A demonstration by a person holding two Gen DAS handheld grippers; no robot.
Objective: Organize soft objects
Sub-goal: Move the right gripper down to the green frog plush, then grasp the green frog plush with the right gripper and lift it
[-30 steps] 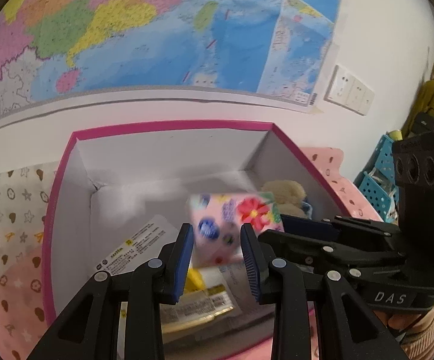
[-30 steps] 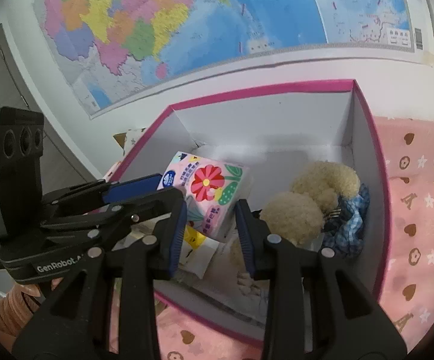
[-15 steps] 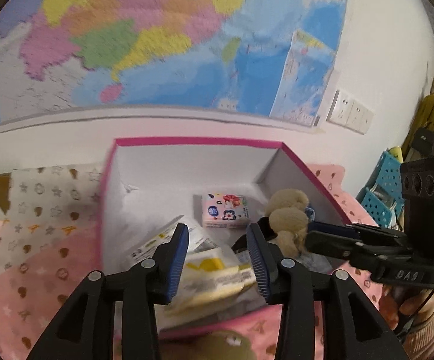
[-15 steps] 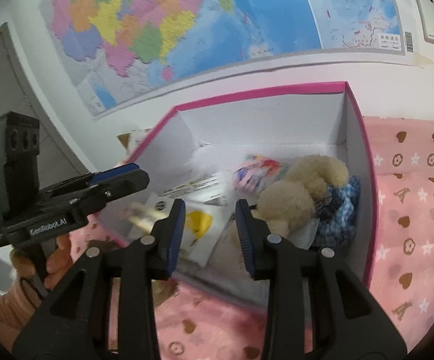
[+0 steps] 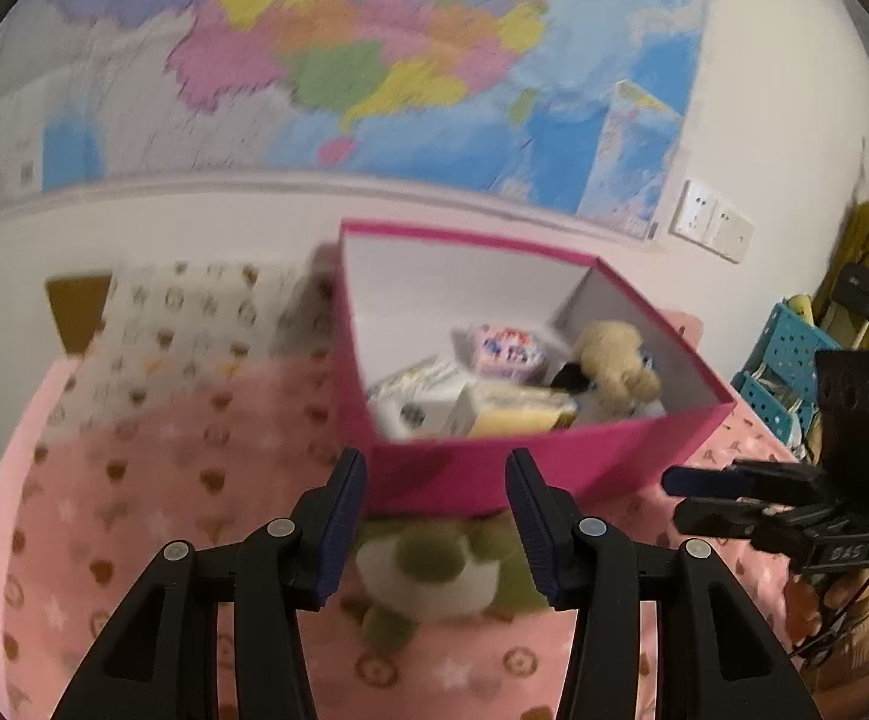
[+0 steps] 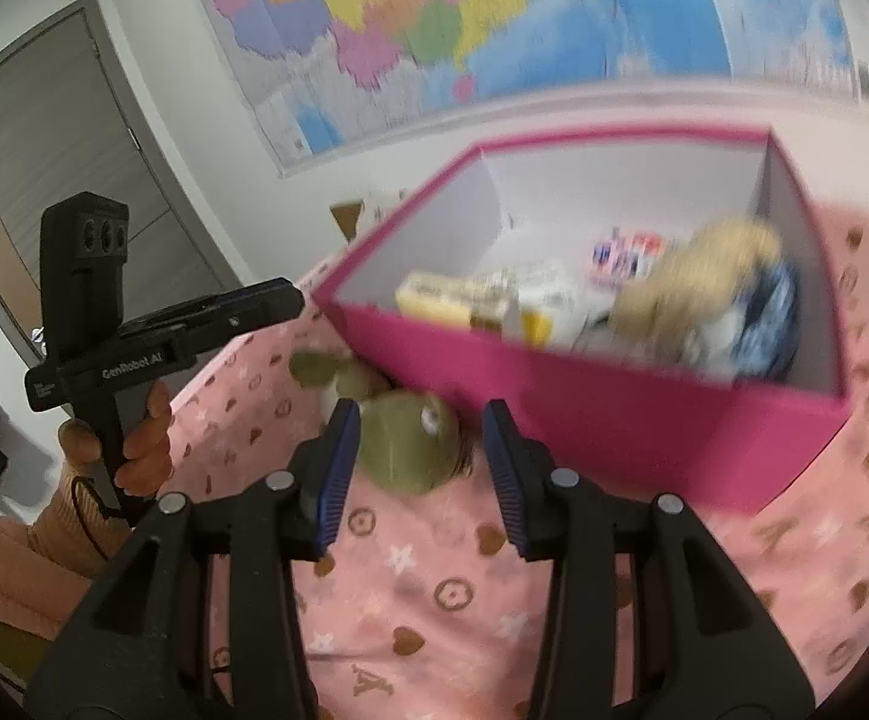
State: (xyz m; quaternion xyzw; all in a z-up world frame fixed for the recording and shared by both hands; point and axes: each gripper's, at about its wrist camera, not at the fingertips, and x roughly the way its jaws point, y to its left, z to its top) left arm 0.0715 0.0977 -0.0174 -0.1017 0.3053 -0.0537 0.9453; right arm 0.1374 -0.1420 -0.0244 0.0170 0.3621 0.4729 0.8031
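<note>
- both grippers have backed out of the pink box [image 5: 530, 474] since a second ago; the tissue pack [image 5: 503, 351] dropped off and now lies inside, next to the tan teddy [image 5: 611, 360]
- left gripper [image 5: 436, 519] is released, nothing in it; right gripper [image 6: 419, 471] also spread and empty
- green plush frog [image 6: 407, 441] lies on the pink blanket [image 6: 434, 588] against the box's front wall, at 12 o'clock from the right gripper
- looks like the frog's up next; drop lower, straddle its head, squeeze, lift over the rim
</note>
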